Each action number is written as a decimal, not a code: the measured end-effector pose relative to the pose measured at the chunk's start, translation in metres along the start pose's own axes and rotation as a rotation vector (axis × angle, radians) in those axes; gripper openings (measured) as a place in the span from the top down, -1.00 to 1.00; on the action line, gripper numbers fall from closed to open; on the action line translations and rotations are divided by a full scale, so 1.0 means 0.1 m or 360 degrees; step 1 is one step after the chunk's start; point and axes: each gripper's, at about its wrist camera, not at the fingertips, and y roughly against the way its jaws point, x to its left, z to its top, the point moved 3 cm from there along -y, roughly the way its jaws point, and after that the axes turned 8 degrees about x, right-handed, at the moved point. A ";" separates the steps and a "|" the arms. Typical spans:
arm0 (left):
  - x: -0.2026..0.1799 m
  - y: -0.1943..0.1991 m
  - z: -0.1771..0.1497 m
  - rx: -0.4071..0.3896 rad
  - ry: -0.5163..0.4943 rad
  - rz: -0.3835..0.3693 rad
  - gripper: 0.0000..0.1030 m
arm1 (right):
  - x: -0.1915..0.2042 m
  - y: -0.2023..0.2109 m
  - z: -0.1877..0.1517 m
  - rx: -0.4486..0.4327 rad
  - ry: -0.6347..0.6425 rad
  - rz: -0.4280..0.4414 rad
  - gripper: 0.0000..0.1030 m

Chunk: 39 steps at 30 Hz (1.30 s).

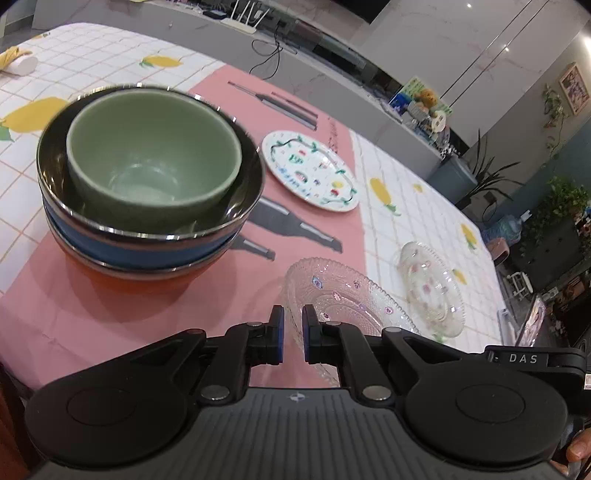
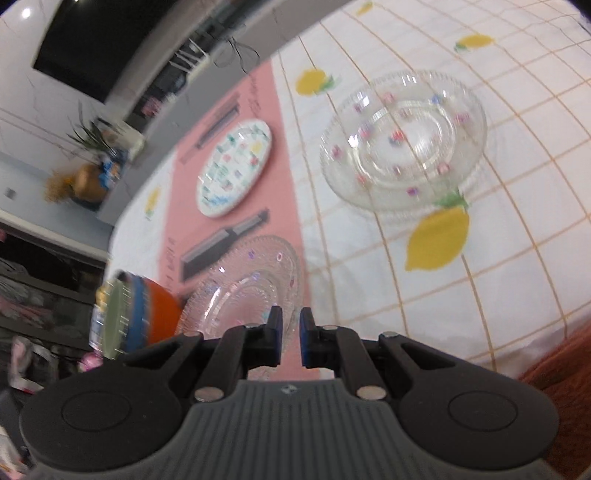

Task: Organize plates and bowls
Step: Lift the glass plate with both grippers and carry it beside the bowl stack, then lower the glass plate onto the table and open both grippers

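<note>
A green bowl (image 1: 153,155) sits nested in a steel bowl (image 1: 236,218) on a blue and an orange bowl (image 1: 122,277), stacked on the pink mat. A white painted plate (image 1: 310,171) lies beyond it. A clear glass plate (image 1: 351,299) lies just ahead of my left gripper (image 1: 293,325), whose jaws stand a narrow gap apart, empty. A second glass plate (image 1: 434,284) lies to the right. In the right wrist view my right gripper (image 2: 291,326) is also narrowly parted and empty, above the near glass plate (image 2: 243,291). The far glass plate (image 2: 402,144), painted plate (image 2: 234,170) and bowl stack (image 2: 136,314) show there.
The table wears a white checked cloth with lemons (image 2: 437,240) and a pink mat (image 1: 92,314). A white roll (image 1: 22,66) lies at the far left. A grey counter (image 1: 221,26) with cables stands behind. The table's near edge (image 2: 546,354) is at lower right.
</note>
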 end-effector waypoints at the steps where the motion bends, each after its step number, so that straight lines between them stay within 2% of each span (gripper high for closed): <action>1: 0.02 -0.02 -0.01 0.0012 0.0004 0.0001 0.81 | -0.01 -0.03 -0.01 0.0010 0.0004 -0.0019 0.83; 11: 0.02 -0.15 -0.09 0.0056 -0.0078 0.0027 0.82 | 0.00 -0.14 0.01 0.0014 0.0083 -0.0179 0.79; 25: -0.03 -0.27 -0.09 0.0047 -0.0173 0.0078 0.78 | 0.05 -0.17 0.03 -0.0051 0.0140 -0.0286 0.76; 27: -0.03 -0.27 -0.09 0.0050 -0.0178 0.0075 0.76 | 0.06 -0.17 0.02 -0.0051 0.0147 -0.0288 0.74; 31: -0.02 -0.29 -0.09 0.0070 -0.0162 0.0035 0.74 | 0.09 -0.16 0.01 -0.0058 0.0175 -0.0297 0.56; 33: -0.02 -0.27 -0.10 0.0065 -0.0168 0.0038 0.65 | 0.10 -0.15 0.00 -0.0075 0.0182 -0.0284 0.34; 34: -0.02 -0.25 -0.10 0.0059 -0.0167 0.0043 0.54 | 0.10 -0.13 0.00 -0.0088 0.0181 -0.0269 0.22; 37: -0.04 -0.17 -0.12 0.0006 -0.0187 0.0087 0.30 | 0.10 -0.06 -0.01 -0.0122 0.0166 -0.0228 0.10; 39: -0.07 -0.09 -0.15 -0.0049 -0.0223 0.0152 0.18 | 0.11 0.00 -0.03 -0.0152 0.0164 -0.0207 0.09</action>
